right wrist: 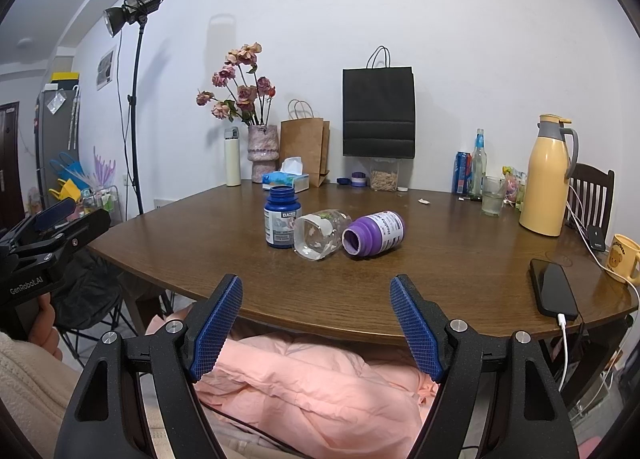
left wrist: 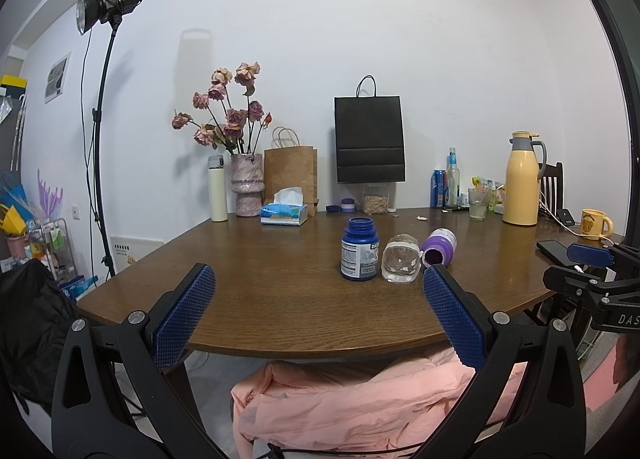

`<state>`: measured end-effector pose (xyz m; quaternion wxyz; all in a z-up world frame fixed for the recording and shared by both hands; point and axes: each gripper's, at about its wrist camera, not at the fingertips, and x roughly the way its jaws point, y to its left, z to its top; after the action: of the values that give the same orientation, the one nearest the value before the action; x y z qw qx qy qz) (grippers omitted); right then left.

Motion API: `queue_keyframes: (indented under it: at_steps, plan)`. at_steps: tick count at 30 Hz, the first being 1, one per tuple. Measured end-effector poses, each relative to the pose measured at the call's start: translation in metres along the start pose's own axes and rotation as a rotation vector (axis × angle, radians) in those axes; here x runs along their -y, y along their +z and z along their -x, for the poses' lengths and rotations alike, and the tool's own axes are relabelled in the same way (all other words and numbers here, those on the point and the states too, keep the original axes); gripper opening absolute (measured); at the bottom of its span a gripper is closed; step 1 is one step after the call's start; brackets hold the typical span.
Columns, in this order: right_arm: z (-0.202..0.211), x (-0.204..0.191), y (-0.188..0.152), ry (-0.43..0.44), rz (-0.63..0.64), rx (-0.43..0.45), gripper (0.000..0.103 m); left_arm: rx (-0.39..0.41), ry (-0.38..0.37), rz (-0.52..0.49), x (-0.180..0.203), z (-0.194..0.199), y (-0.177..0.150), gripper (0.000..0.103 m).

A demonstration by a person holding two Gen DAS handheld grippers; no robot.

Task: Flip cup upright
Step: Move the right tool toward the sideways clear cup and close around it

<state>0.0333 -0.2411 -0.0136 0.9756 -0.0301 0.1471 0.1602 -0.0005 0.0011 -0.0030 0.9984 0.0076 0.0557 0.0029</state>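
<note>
Both my left gripper (left wrist: 316, 319) and right gripper (right wrist: 316, 325) hang spread and empty short of the worktop (right wrist: 440, 279), since the clear cup (right wrist: 320, 235) lies tipped between blue bottle (right wrist: 282, 219) and purple bottle (right wrist: 374, 235), awaiting approach.

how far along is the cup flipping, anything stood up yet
Done: only the blue bottle stands upright, mouth up. In hand: nothing; the left gripper and right gripper are both open, short of the table edge. Left: the clear cup and the purple bottle lie on their sides, mouths toward the cameras.
</note>
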Motion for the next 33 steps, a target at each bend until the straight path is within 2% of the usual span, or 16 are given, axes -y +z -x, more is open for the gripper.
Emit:
queue_keyframes:
  at_steps: [6,10,12,16,18,21,23,27,31,33]
  plan:
    - [-0.001,0.000,0.000,0.002,0.000,-0.001,0.081,-0.002,-0.005,-0.006,0.001,-0.001,-0.003,0.103]
    - [-0.019,0.003,0.007,-0.006,-0.023,-0.008,0.081,0.014,0.010,-0.077,0.006,-0.017,-0.005,0.103]
    - [-0.038,0.006,0.014,-0.007,-0.034,-0.043,0.081,-0.003,0.007,-0.061,0.004,-0.037,-0.004,0.103]
    - [-0.105,0.018,0.033,0.041,-0.100,-0.150,0.081,-0.119,0.021,0.000,0.001,-0.100,0.004,0.103]
    - [-0.131,0.025,0.043,0.090,-0.141,-0.164,0.081,-0.140,0.024,-0.004,0.000,-0.122,0.008,0.103]
    - [-0.182,0.021,0.059,0.093,-0.157,-0.228,0.081,-0.162,0.036,-0.007,-0.003,-0.149,0.011,0.103]
    - [-0.216,0.017,0.068,0.089,-0.174,-0.272,0.081,-0.180,0.030,-0.002,-0.006,-0.164,0.012,0.103]
    - [-0.259,0.006,0.075,0.037,-0.157,-0.338,0.081,-0.197,0.034,0.002,-0.011,-0.181,0.014,0.103]
    - [-0.287,0.001,0.068,-0.054,-0.111,-0.373,0.080,-0.217,0.035,0.024,-0.015,-0.193,0.013,0.103]
    - [-0.293,0.003,0.065,-0.038,-0.116,-0.378,0.079,-0.223,0.031,0.025,-0.015,-0.197,0.013,0.103]
